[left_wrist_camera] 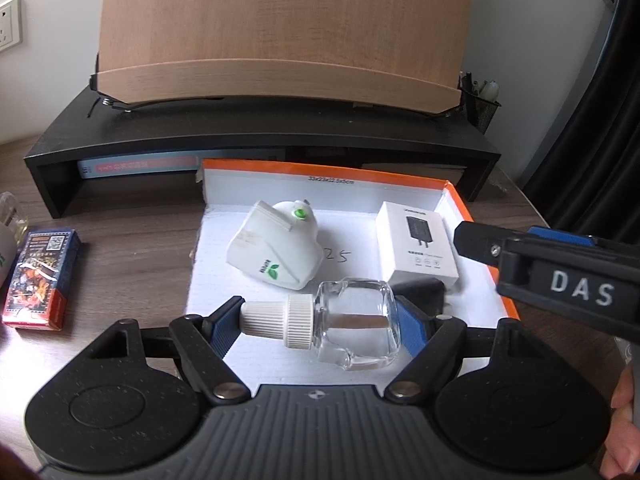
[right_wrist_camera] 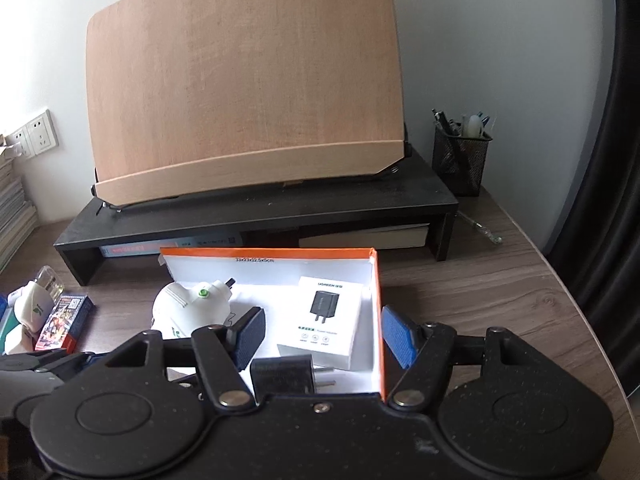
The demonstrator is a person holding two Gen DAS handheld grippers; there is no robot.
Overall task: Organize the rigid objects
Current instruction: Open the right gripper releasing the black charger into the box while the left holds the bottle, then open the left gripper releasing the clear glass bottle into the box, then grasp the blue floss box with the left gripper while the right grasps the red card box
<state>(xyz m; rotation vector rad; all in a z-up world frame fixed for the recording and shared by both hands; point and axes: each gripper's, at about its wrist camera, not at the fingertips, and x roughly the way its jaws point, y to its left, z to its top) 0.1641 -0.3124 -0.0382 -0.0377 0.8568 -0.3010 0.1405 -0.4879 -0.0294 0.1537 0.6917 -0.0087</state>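
My left gripper (left_wrist_camera: 316, 322) is shut on a clear glass bottle (left_wrist_camera: 356, 326) with a white ribbed cap, held sideways over the near end of the orange-edged white box (left_wrist_camera: 320, 170). In the box lie a white plug-in device (left_wrist_camera: 276, 246) with a green dot, a white charger carton (left_wrist_camera: 418, 250) and a black charger plug (left_wrist_camera: 424, 290). My right gripper (right_wrist_camera: 322, 338) is open and empty above the box's (right_wrist_camera: 378, 320) right wall, with the carton (right_wrist_camera: 326, 322) and black plug (right_wrist_camera: 284, 376) in front of it. The white device (right_wrist_camera: 192, 310) lies to its left.
A colourful card box (left_wrist_camera: 38, 280) lies on the wooden desk left of the box. A black monitor riser (left_wrist_camera: 260, 140) with a tilted wooden board (left_wrist_camera: 280, 32) stands behind. A mesh pen holder (right_wrist_camera: 460, 160) is at the back right. More small items (right_wrist_camera: 32, 308) sit far left.
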